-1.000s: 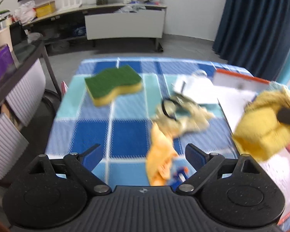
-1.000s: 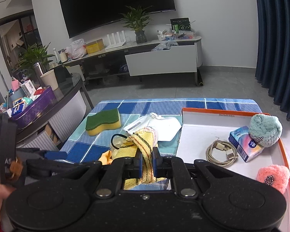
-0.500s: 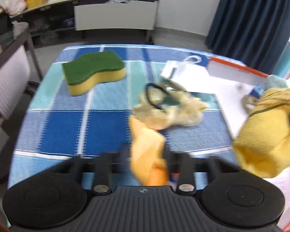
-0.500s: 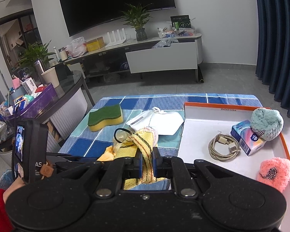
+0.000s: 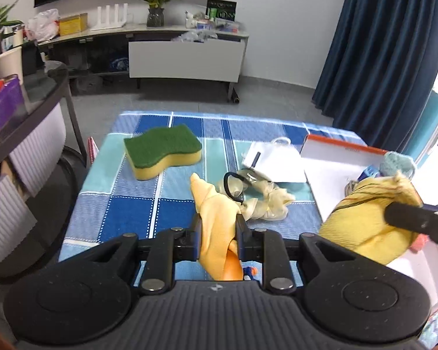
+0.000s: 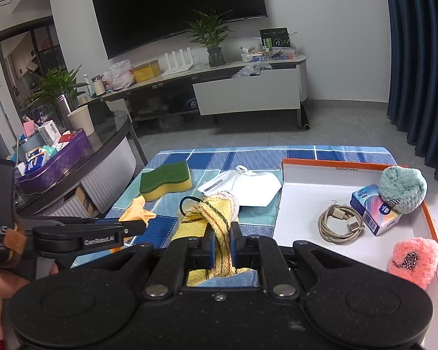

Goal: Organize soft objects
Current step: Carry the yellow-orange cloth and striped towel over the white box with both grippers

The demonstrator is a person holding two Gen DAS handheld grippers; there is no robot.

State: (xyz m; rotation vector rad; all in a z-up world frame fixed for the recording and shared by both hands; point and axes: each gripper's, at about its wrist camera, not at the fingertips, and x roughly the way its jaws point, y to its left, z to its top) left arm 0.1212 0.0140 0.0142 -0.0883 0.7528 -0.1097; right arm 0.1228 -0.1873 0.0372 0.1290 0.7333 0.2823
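Pinching one cloth in each gripper above the checked table

Blocking the near table edge in both views, the black gripper bodies hide the lower ends of both cloths; a small blue-and-orange thing under the left gripper [image 5: 218, 234] is too covered to name. Its fingers [image 5: 196, 233] are pressed in on an orange cloth [image 5: 216, 204], lifted off the blue checked tablecloth [image 5: 131, 213]. The right gripper [image 6: 220, 245] pinches a yellow striped towel [image 6: 210, 218], hanging beside the white tray [image 6: 303, 204]. Just beyond lie crumpled pale gloves [image 5: 265, 201] with a black loop, a white mask [image 6: 248, 186] and a green-topped sponge [image 5: 163, 151]. In the tray sit a coiled cable [image 6: 340, 223], a small box [image 6: 375, 213], a teal pompom [image 6: 403, 189] and a pink pompom [image 6: 414, 258], partly cut off by the gripper. Farther back stand a TV console, plant, dark screen and blue curtain
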